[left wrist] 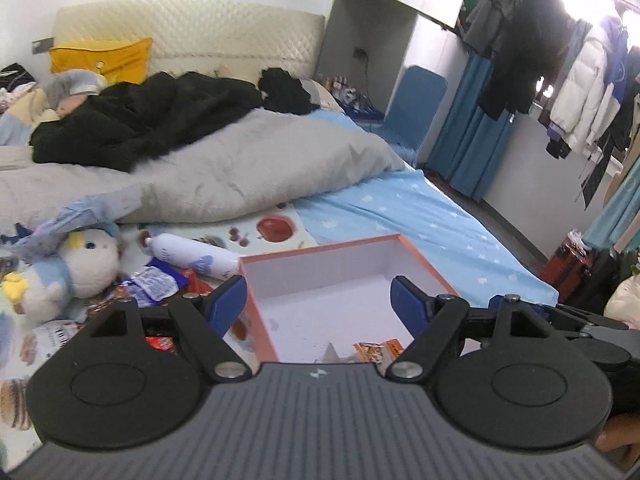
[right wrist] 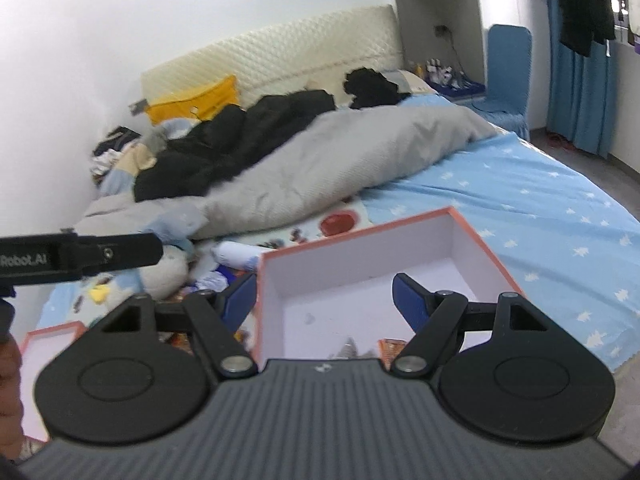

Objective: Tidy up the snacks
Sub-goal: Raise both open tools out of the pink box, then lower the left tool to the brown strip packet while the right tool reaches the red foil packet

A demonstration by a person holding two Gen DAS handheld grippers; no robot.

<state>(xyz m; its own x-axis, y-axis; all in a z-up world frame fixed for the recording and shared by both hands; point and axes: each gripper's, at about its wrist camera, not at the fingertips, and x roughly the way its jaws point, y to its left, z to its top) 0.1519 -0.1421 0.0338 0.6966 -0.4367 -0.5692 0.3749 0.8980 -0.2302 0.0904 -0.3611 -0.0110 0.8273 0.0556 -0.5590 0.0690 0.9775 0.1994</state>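
My left gripper and right gripper are both spread, holding nothing. The snacks look light and crinkly (slippery too), so I'd pinch an edge.

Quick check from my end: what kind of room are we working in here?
A lived-in bedroom, it seems. A bed with a grey duvet and padded headboard fills the view, and coats hang on a rail. The snack box sits on the bed.

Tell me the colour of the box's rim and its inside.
The box has a salmon-pink rim and a white inside, clearest in the left wrist view.
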